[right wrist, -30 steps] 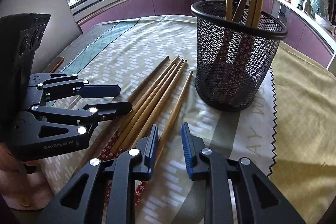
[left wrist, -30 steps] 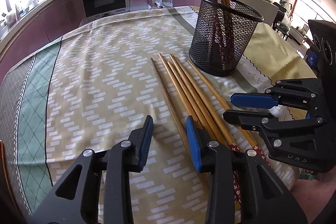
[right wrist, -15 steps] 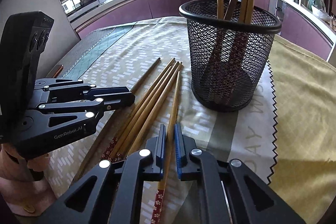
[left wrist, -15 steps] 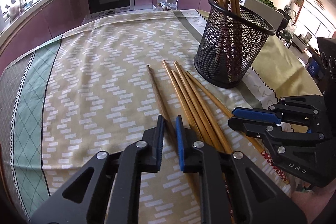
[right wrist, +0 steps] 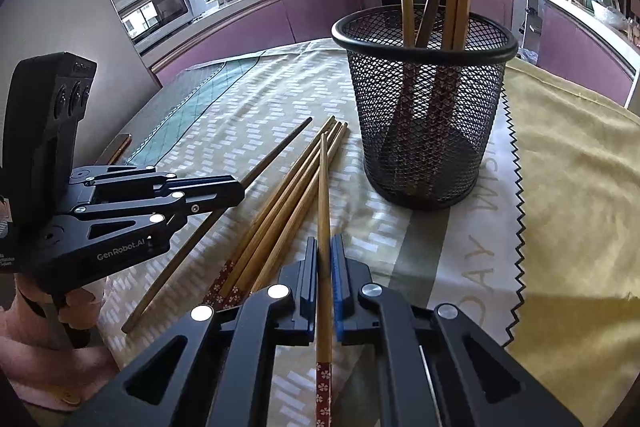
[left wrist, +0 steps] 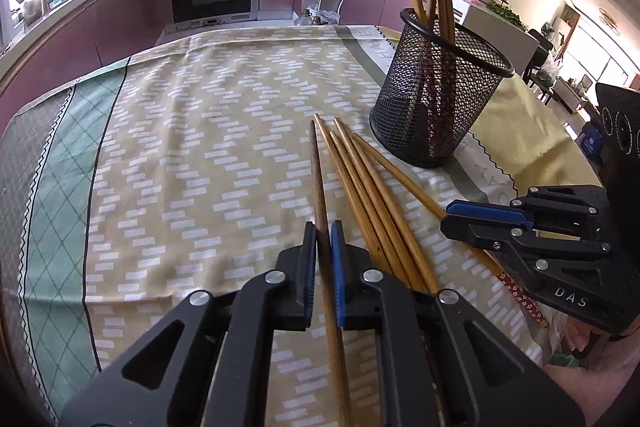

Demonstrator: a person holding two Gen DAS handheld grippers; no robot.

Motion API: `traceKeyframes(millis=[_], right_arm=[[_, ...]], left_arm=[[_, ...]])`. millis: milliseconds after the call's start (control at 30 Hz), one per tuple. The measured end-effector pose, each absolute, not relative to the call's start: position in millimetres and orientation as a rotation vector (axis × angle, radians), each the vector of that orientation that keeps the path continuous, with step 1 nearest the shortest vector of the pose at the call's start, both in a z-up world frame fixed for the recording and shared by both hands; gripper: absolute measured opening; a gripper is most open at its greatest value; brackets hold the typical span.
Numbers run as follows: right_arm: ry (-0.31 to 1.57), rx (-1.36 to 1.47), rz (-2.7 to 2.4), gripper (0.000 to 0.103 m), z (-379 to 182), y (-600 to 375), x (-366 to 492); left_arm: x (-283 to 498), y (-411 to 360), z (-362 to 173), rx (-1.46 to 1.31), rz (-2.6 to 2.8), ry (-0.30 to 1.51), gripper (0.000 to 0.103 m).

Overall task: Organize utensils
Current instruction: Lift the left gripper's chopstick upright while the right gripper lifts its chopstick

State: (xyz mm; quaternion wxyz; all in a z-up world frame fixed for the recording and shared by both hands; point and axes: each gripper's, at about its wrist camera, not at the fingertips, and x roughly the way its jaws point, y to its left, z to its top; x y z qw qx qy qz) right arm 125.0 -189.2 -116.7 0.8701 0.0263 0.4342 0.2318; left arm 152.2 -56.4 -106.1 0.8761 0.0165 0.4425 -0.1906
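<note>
Both tools have just clamped down: the left gripper (left wrist: 324,251), wide apart a second ago, now pinches the darker brown wooden chopstick (left wrist: 318,179), and the right gripper (right wrist: 325,259) grips a pale bamboo chopstick (right wrist: 323,187). Three loose bamboo chopsticks (left wrist: 368,187) lie between them, and the black wire-mesh holder (right wrist: 424,99) stands ahead of the right gripper, to its right. With both sticks secured, lifting them into that holder looks next.

chopstick (left wrist: 320,187) butt cut off below, basket (right wrist: 424,131) chopstick tips cropped
</note>
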Motion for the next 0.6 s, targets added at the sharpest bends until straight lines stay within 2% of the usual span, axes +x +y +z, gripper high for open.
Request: traceKeyframes(millis=[600], right_arm=[[0.771, 0.135, 0.578, 0.006, -67.7, -213.8, 104.7]], left_arm=[[122.4, -40.4, -34.5, -0.048, -0.539, 0.779, 0.008]])
